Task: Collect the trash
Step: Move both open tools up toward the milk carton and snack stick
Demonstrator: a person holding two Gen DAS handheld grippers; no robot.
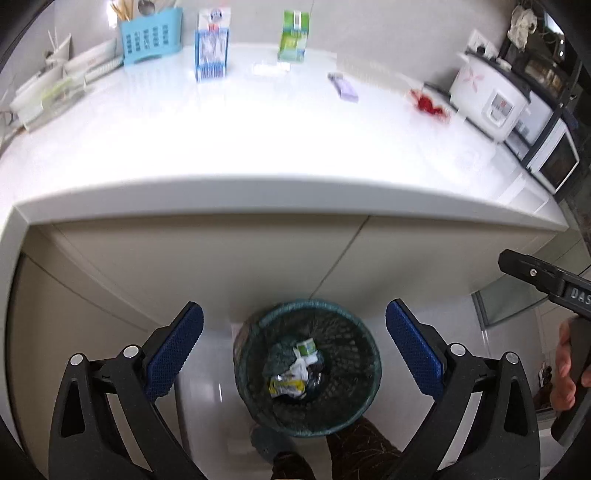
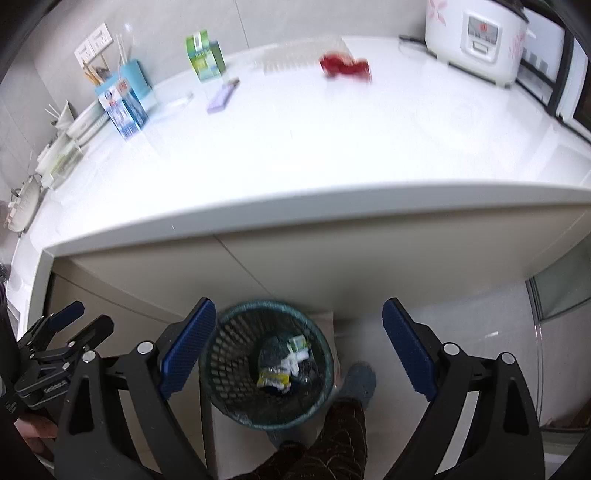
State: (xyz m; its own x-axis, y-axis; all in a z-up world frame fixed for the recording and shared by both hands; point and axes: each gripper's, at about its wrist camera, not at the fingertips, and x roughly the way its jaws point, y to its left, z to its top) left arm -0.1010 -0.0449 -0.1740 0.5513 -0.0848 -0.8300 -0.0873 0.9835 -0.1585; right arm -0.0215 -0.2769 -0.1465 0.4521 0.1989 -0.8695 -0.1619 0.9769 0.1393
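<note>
Trash point(image 1: 295, 369) in bin point(image 1: 255, 365), blurred.

Black tongs point(image 1: 294, 347) — blue pads point(image 1: 413, 347).

Glossy white countertop point(image 1: 258, 140) over pale cabinet fronts. Along its back edge: light blue plastic slotted caddy point(image 1: 150, 37), blue-and-white upright carton point(image 1: 211, 46), green-and-white upright carton point(image 1: 293, 35). Nearer the middle: flat lilac packet point(image 1: 343, 86), crumpled red wrapper point(image 1: 428, 103). At far right: white rice cooker point(image 1: 487, 98). Below, on pale tiled floor point(image 1: 461, 332): dark green mesh wastebasket point(image 1: 258, 373) with crumpled wrappers inside.
</note>
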